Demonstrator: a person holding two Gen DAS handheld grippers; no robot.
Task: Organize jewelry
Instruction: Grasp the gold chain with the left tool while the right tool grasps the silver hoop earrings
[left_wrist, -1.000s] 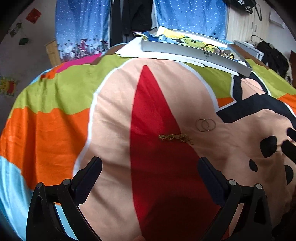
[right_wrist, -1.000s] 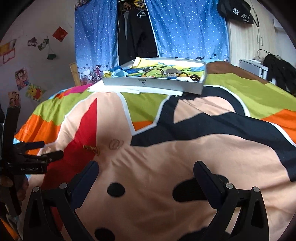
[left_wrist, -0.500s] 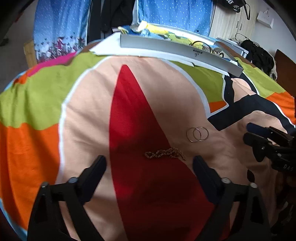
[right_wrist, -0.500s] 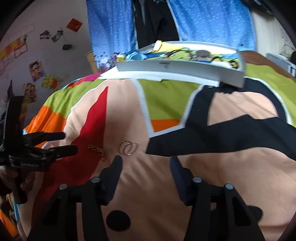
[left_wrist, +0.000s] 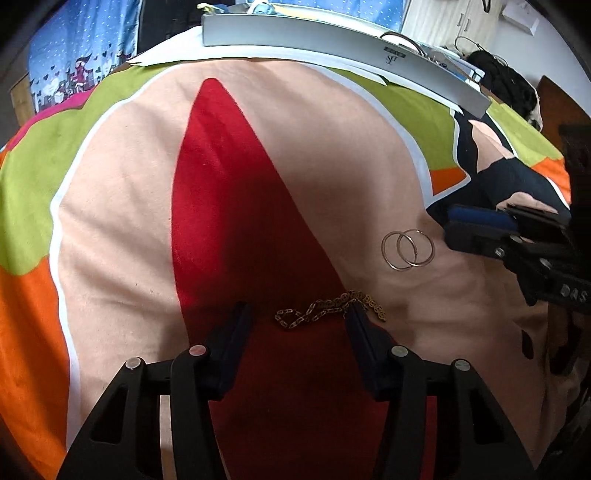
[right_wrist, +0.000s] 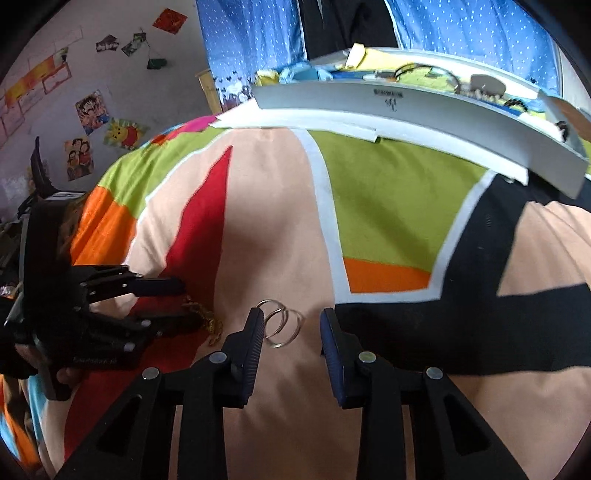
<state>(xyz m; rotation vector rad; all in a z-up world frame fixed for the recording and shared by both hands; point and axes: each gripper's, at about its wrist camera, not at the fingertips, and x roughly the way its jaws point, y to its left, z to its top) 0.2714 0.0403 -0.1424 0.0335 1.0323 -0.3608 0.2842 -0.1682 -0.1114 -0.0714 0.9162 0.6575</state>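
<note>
The left hand-held gripper (left_wrist: 299, 314) is partly open, empty, low over a colourful bedspread (left_wrist: 122, 206). A gold chain (left_wrist: 328, 310) lies between its fingertips, its right end just beside the right finger. The right hand-held gripper (right_wrist: 291, 325) is also partly open and empty; two linked silver hoops (right_wrist: 282, 326) lie between its fingertips, nearer the left finger. At twelve o'clock, a white tray (right_wrist: 424, 114) sits on the bed.

Bedspread (left_wrist: 332, 155): soft matt cloth, lightly creased. On it, near the tray (left_wrist: 332, 40) of smooth matt grey-white board: gold metal chain (left_wrist: 325, 310), glinting links; two thin shiny silver-metal hoops (left_wrist: 406, 249). Gripper fingers (right_wrist: 247, 354): matt black plastic, ribbed pads.
</note>
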